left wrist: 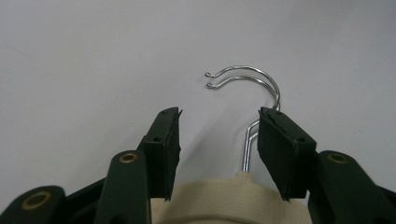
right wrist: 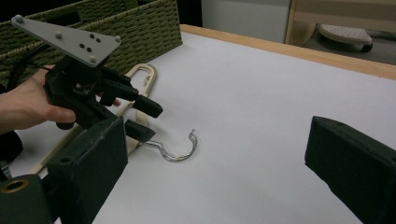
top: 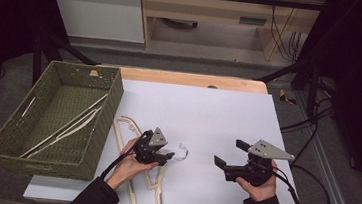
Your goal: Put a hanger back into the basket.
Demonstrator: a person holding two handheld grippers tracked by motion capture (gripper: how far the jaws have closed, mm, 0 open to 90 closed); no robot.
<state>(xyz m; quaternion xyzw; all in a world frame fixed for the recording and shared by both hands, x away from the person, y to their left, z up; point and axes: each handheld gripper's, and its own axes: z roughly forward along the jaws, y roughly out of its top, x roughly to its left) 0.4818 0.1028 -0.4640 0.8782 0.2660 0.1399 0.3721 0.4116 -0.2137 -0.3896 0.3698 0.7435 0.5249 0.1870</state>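
Hangers (top: 149, 179), cream, two stacked, lie flat on the white counter (top: 218, 115) just right of the green basket (top: 57, 115). Left tool (left wrist: 218, 140) half open, jaws straddling the hook necks (left wrist: 250, 140) above the cream shoulders, pads not pressing. Right tool (top: 228, 157) wide open, holding nothing, well apart from them.

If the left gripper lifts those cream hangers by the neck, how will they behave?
The hangers look like two stacked, judging by the twin wire hooks, so they may slide apart unless both are pinched. They look stiff and light, likely lifting without sagging. The left gripper straddles the neck, jaws apart; gripped there, the long arms would probably swing or tilt.
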